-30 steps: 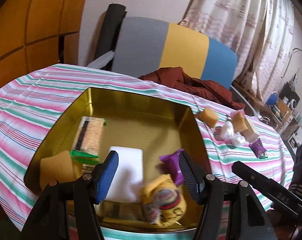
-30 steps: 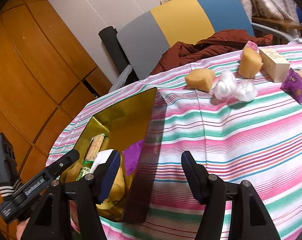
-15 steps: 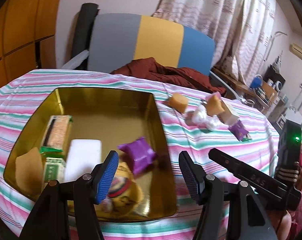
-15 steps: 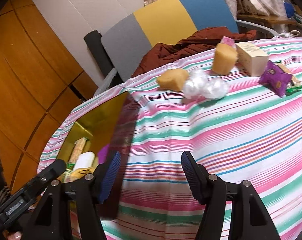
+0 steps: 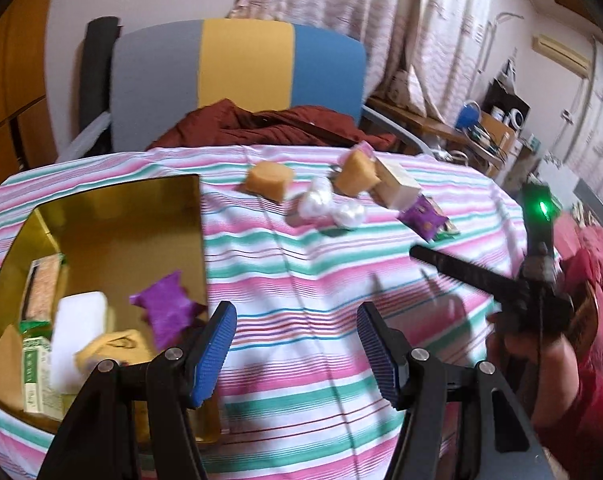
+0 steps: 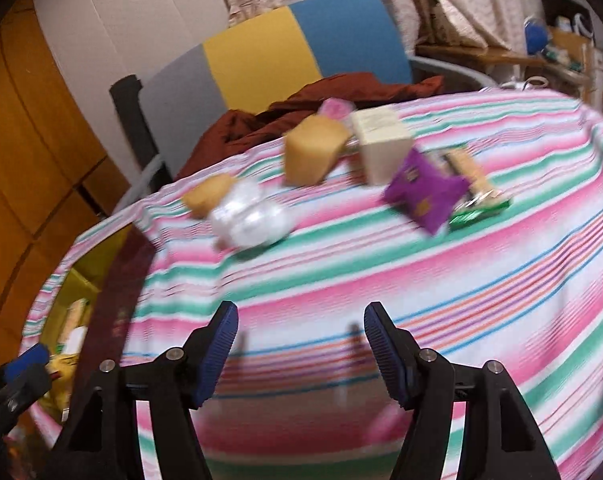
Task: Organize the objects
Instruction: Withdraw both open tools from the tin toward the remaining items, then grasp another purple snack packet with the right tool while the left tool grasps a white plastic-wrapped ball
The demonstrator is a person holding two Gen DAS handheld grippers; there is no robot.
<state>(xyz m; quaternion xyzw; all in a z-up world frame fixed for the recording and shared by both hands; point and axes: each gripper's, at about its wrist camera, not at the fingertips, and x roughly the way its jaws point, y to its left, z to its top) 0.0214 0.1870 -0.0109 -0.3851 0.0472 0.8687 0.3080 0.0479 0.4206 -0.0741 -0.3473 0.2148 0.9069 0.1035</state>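
Snacks and sponges still loose sit clustered at twelve o'clock on the striped tablecloth (image 6: 381, 280), with the purple packet (image 6: 421, 194) nearest the right gripper (image 6: 300, 352); both it and the left gripper (image 5: 293, 350) gape wide, empty. Best approach low, straddle the packet, then carry it to the gold tin (image 5: 121, 216) at nine o'clock

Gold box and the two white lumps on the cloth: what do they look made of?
Gold box: probably thin metal, glossy; its inner walls mirror the contents. White lumps: seemingly something white wrapped in clear crinkled plastic, judging by the shiny highlights; motion blur leaves this uncertain.
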